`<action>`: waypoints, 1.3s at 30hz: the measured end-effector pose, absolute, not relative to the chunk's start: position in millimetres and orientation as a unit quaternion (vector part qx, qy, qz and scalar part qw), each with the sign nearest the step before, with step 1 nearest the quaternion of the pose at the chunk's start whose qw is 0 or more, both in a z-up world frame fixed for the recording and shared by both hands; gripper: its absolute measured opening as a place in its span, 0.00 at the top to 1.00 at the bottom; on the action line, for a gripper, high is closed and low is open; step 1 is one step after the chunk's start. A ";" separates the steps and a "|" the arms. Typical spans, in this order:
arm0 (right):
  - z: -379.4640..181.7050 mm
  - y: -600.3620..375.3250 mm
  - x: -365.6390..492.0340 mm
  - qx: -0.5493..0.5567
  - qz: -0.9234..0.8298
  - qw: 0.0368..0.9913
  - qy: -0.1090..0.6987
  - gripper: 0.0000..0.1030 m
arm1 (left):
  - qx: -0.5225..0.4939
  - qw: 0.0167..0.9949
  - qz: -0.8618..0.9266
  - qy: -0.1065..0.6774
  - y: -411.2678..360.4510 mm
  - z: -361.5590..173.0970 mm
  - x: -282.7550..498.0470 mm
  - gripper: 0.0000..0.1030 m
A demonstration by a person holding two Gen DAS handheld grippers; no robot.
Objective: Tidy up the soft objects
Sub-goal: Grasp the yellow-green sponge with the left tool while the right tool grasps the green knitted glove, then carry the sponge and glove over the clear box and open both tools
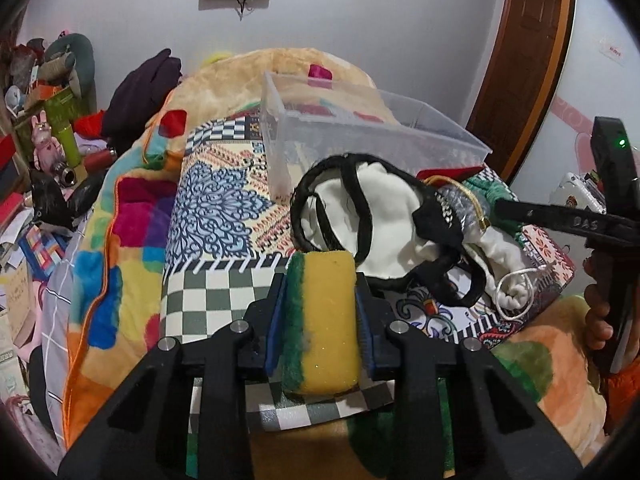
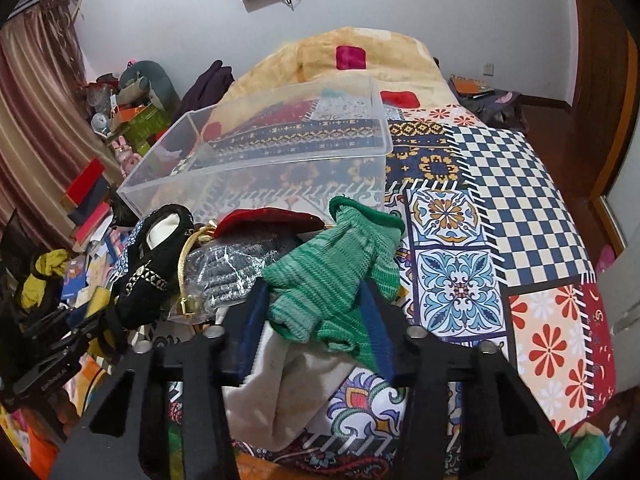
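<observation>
My left gripper point(image 1: 320, 312) is shut on a yellow sponge with a green scrub side point(image 1: 324, 320), held above the patterned mat. My right gripper point(image 2: 316, 304) is shut on a green knitted glove point(image 2: 336, 264). Just ahead of both lies a heap of soft things: a black-and-white cloth bag point(image 1: 372, 216), also in the right wrist view point(image 2: 156, 264), a grey item in clear wrap point(image 2: 228, 268), a red cloth point(image 2: 268, 220) and a white cloth point(image 2: 276, 392). A clear plastic bin point(image 1: 360, 136) stands beyond the heap, also in the right wrist view point(image 2: 264, 148), with nothing loose visible in it.
A patterned mat point(image 2: 500, 208) covers the bed over a fleece blanket point(image 1: 120, 240). Cluttered boxes and toys point(image 1: 48, 128) stand at the left by the wall. A wooden door point(image 1: 524, 64) is at the right. The right gripper's body point(image 1: 612, 208) shows at the left view's right edge.
</observation>
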State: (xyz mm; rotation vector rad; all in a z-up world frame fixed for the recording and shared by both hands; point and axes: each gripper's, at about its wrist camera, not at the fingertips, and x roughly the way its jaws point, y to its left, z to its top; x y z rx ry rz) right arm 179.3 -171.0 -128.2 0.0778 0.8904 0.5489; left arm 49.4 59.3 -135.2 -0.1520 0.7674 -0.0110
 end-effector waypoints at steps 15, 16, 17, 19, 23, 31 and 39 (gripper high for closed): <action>-81.4 -187.4 163.2 0.042 0.261 0.896 0.356 0.83 | -0.051 0.953 0.005 0.297 62.3 -73.6 58.0 0.70; -74.8 -188.6 162.5 0.042 0.263 0.899 0.347 0.83 | -0.050 0.955 0.006 0.291 62.4 -68.6 61.1 0.70; -69.1 -189.7 163.4 0.043 0.265 0.901 0.340 0.83 | -0.052 0.957 0.006 0.285 62.9 -63.6 65.0 0.70; -60.3 -189.4 165.2 0.042 0.270 0.905 0.328 0.83 | -0.055 0.960 0.005 0.276 63.8 -56.2 72.1 0.70; -45.7 -183.2 171.3 0.030 0.272 0.913 0.303 0.83 | -0.060 0.964 0.009 0.258 66.3 -42.6 87.9 0.70; -38.9 -161.4 195.9 0.017 0.284 0.915 0.286 0.83 | -0.047 0.967 0.010 0.249 63.5 -33.8 124.9 0.70; -54.3 -134.8 226.0 0.003 0.295 0.905 0.308 0.83 | -0.047 0.957 -0.004 0.286 63.7 -50.7 170.0 0.70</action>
